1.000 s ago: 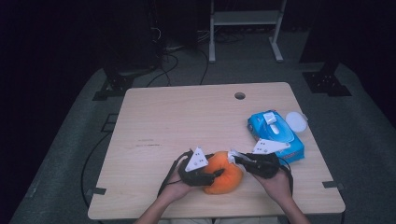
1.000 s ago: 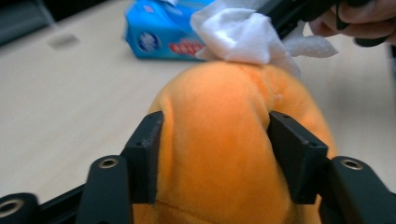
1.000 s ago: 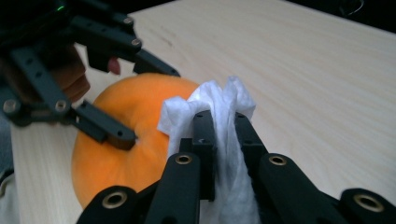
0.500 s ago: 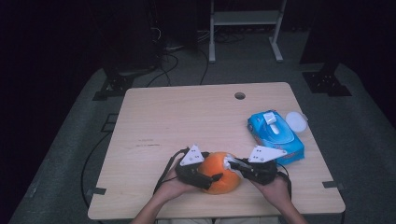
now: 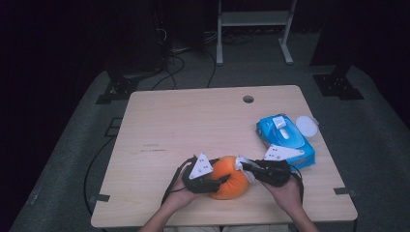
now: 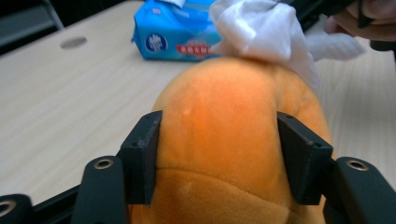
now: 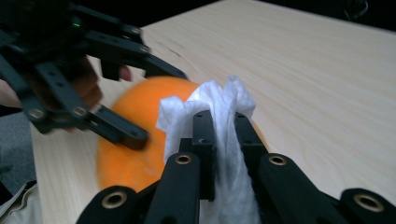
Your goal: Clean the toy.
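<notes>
Left claw (image 5: pixel 223 180) has just closed level onto the orange plush (image 6: pixel 224 154); right claw (image 7: pixel 223 135) pinches a white wipe (image 7: pixel 219 112) atop it; plush base cut off.

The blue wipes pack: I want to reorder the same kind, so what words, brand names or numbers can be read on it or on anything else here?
Blue wipes pack: a round white logo and a red banner with white characters, both too blurred to read.
Pack's top in the high view: print too small to read.
Orange plush toy, white wipe, table: no text.
</notes>
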Tool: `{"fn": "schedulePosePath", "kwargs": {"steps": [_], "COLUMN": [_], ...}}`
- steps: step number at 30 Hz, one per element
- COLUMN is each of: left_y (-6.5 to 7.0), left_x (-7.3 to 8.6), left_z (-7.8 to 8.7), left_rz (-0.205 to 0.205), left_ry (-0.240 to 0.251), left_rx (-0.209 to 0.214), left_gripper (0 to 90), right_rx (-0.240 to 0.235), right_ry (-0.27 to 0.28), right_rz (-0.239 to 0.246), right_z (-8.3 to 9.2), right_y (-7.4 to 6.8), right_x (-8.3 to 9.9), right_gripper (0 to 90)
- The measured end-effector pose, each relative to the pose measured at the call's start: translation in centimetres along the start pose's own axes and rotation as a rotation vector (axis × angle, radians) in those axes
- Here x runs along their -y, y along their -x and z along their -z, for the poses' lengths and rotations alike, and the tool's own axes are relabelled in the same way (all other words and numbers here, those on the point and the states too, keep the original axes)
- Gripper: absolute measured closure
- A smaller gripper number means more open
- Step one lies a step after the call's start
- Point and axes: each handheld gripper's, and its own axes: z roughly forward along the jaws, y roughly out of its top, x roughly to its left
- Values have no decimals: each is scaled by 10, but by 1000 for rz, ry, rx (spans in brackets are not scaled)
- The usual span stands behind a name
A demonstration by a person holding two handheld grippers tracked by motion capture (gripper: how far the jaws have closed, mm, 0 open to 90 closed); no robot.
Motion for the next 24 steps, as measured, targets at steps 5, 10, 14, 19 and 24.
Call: {"fn": "schedulePosePath", "kwargs": {"steps": [5,10,14,19,24], "left_y": [5,0,-4,-6,6], "left_x": [1,6,7,5,1], "left_z": [2,4,5,6,2], "left_rz": [-23,7,17,15,-29], "left_ry": [-5,-4,-6,-6,4], "left_rx": [-10,-1,-4,-33,-39], "left_gripper": [403,404,404,410,413], "right_rx": [50,66,47,66,37], "right_ry": [-50,-101,-59,-105,-33], "right_rz": [-57,-150,-92,-128,-74], "right_z": [-1,-3,0,-5,-4], "right_y": [17,35,23,31,15], "right_x": [12,28,16,25,7], "right_gripper": [817,817,817,816,816]}}
